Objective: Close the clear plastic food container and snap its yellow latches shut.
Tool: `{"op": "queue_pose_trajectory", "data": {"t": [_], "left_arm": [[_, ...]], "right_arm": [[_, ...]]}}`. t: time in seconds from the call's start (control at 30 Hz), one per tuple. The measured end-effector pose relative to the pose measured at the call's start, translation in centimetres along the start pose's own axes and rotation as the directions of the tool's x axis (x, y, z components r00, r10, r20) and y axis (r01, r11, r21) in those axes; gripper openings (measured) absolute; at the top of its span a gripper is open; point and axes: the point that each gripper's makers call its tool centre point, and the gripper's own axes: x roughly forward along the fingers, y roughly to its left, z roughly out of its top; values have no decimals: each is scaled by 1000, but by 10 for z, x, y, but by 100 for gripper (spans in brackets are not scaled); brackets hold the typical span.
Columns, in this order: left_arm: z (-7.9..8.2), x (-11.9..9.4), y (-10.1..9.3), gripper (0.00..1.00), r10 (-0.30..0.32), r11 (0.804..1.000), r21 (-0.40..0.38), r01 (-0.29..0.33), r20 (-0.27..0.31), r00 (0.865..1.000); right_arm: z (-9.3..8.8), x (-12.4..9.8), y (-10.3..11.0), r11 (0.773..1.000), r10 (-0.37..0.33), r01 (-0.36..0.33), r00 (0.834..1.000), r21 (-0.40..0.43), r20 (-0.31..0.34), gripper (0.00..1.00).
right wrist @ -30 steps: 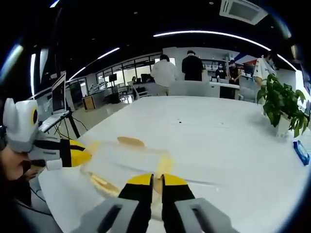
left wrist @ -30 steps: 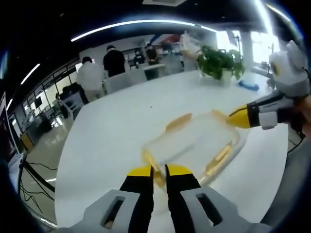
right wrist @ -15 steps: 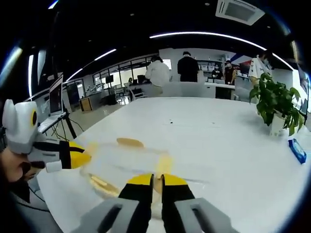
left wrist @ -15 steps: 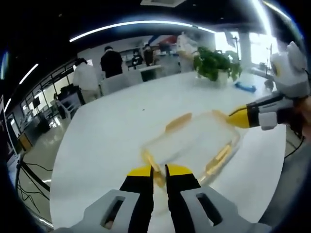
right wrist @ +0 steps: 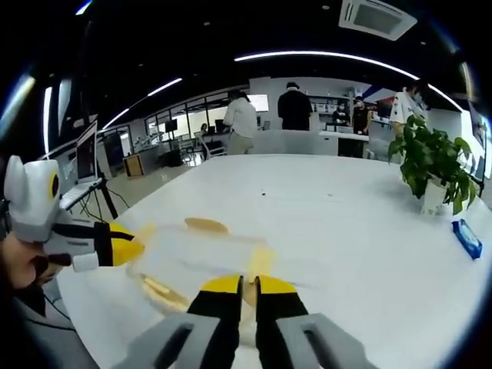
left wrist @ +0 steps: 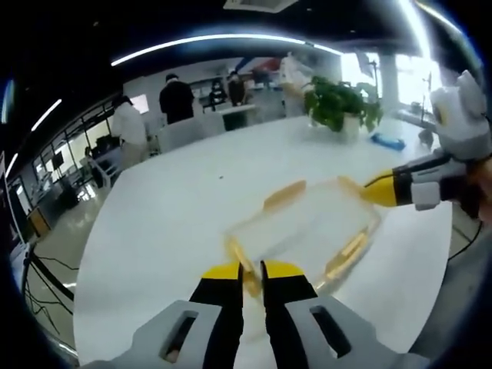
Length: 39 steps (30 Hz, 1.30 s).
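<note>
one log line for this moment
left gripper: shut on end latch | right gripper: shut on opposite latch | container: on table

A big white table (right wrist: pixel 369 231) carries a potted green plant (right wrist: pixel 432 171) (in a white pot) and a small blue object (right wrist: pixel 466 237) just beside it, while several people (right wrist: pixel 294 105) stand beyond its far end under long ceiling light strips (right wrist: pixel 338 55).

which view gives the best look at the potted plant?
Right gripper view. The potted plant sits at the right on the white table, unobstructed, with its white pot and leaves clearly separable. Left gripper view shows the same plant farther off near the top, against bright windows, pot washed out.
</note>
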Motion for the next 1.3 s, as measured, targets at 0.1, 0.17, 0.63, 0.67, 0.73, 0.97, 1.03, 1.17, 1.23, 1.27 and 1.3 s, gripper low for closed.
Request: {"op": "queue_pose_trajectory", "data": {"t": [0.1,0.17,0.63,0.67,0.73,0.97,1.03,1.17,1.23,1.27,1.3], "left_arm": [[1,1,-5,5,-11,1000,5,11,3,1000],[1,3,-7,5,-18,1000,4,18,4,1000],[14,19,-33,6,-84,996,28,83,20,996],[15,20,-36,6,-90,996,31,89,20,996],[15,22,-39,6,-96,995,32,96,19,995],[14,25,-44,6,-112,993,31,111,16,994],[15,26,-45,6,-113,993,34,112,15,993],[14,28,-47,6,-117,992,40,116,11,993],[14,28,-48,6,-120,992,39,119,12,993],[14,28,-49,6,-121,992,40,120,11,993],[14,28,-49,7,-122,992,40,121,11,993]], "right_arm": [[-1,-2,-5,1000,-10,10,1000,3,0,2],[-4,-3,-8,1000,-18,18,1000,3,-6,2],[-11,-11,-38,996,-88,89,996,29,-10,1],[-11,-11,-41,995,-94,94,996,33,-12,1],[-11,-12,-45,994,-100,101,995,35,-12,1],[-10,-13,-51,992,-116,116,993,37,-12,1],[-10,-13,-52,992,-117,118,993,38,-14,1],[-10,-12,-54,992,-120,121,993,39,-15,1],[-10,-13,-55,992,-123,123,992,37,-15,1],[-10,-13,-56,992,-122,123,992,38,-16,1],[-10,-13,-56,992,-123,123,992,38,-16,1]]}}
